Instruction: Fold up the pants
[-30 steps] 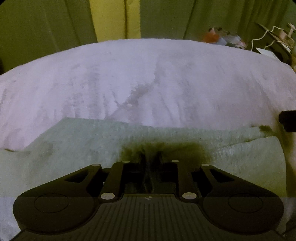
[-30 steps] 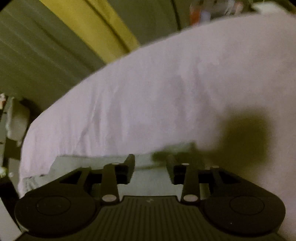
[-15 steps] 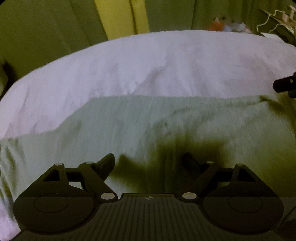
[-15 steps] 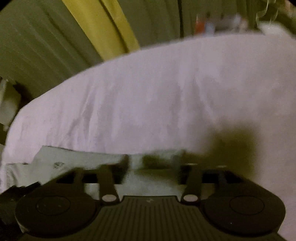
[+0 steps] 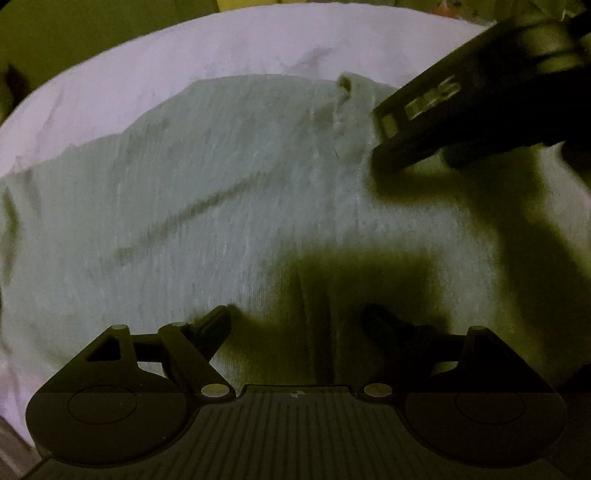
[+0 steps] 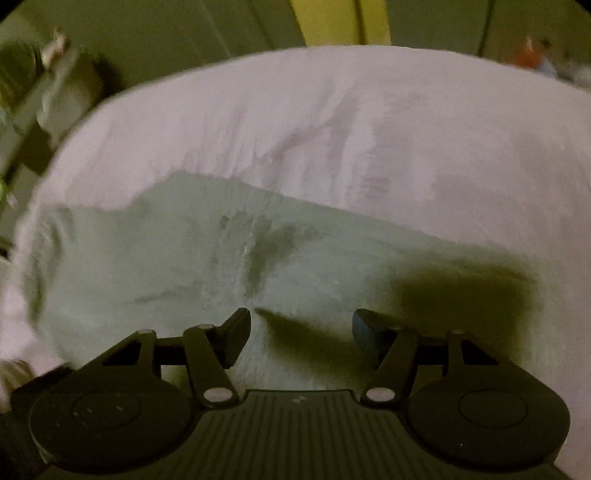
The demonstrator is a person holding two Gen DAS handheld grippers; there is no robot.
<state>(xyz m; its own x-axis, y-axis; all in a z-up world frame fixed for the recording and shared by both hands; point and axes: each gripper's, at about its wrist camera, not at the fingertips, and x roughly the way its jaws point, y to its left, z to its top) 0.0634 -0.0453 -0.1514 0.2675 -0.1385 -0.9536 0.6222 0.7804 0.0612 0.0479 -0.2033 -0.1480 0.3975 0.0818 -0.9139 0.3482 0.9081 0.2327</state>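
Observation:
Pale grey-green pants point(image 5: 229, 206) lie spread flat on a white sheet point(image 5: 155, 55), with a long crease across them. My left gripper point(image 5: 299, 317) hangs over the cloth's near part, its jaws wide apart with nothing between them. The other gripper's black body point(image 5: 461, 110) reaches in from the upper right over the pants. In the right wrist view the same pants point(image 6: 177, 266) fill the lower half on the white sheet point(image 6: 332, 118). My right gripper point(image 6: 301, 321) stands open just above the cloth, and nothing sits between its fingers.
Green and yellow curtains point(image 6: 332, 22) hang behind the bed. Cluttered furniture point(image 6: 44, 85) stands off the bed's left edge in the right wrist view. Small orange and white objects point(image 6: 532, 55) sit beyond the far right edge.
Both grippers let go of the pants' edge and opened. Both moved over the cloth, which now fills far more of each view. The right gripper rolled and now shows in the left wrist view.

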